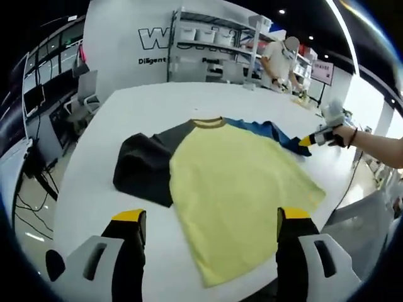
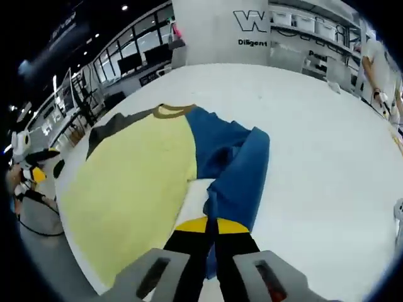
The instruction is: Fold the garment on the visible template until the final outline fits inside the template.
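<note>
Right gripper [image 2: 211,225] clenched on blue sleeve [image 2: 242,170], sleeve gathered ahead of jaws, likely held for folding inward over yellow shirt body [image 2: 135,182]. Left gripper [image 1: 211,217] released, jaws apart, hovering just short of shirt hem; dark sleeve [image 1: 141,167] spread flat ahead-left on white table [image 1: 157,104]. No template outline discernible.

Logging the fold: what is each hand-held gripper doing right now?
Left hand-held gripper: open, holding nothing.
Right hand-held gripper: shut on the blue sleeve.
</note>
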The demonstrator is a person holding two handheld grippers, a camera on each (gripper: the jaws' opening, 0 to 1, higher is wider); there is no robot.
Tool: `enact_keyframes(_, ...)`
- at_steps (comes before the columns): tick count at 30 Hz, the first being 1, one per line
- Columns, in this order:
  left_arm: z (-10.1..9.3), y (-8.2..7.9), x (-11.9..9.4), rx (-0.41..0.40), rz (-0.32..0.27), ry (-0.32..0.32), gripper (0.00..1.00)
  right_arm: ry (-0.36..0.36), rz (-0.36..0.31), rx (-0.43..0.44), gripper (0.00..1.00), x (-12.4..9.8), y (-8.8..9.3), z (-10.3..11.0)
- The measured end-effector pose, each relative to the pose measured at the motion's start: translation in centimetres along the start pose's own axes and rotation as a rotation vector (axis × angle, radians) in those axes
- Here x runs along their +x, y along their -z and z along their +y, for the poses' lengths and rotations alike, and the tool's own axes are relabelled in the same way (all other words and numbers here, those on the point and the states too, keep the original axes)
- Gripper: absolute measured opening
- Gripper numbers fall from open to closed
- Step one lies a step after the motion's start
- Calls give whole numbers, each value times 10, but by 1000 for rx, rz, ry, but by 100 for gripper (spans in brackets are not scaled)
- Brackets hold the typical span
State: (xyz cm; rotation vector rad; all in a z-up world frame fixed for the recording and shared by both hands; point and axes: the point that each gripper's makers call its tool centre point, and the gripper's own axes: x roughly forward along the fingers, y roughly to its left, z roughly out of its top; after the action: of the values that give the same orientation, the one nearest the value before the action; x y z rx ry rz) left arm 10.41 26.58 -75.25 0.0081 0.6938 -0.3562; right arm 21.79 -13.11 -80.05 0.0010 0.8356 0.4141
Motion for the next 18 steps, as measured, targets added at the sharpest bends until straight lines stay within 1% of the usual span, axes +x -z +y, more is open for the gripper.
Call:
enact_keyframes(2,0,-1,0,3,-2,0,88,19,-26,21,0,-9,-11,-7)
enact_keyframes(5,0,-1,0,8,-1,-2,88,76,-66,5,0,-20,-24,-21)
enact_keyframes(8,1,-2,-1,10,-8,-4,87,97,-89,8,0,-26,-30,-26)
enact_keyframes(9,1,-3,-1,8,-12,-3,87,107,-107,19,0,-29,-33,-28)
enact_keyframes(13,2,-3,-3,9,-14,-5,87,126,-135,20,0,-37,-39,-30)
enact_keyframes(18,3,-5,-4,10,-26,-2,88,171,-210,43,0,-52,-58,-40)
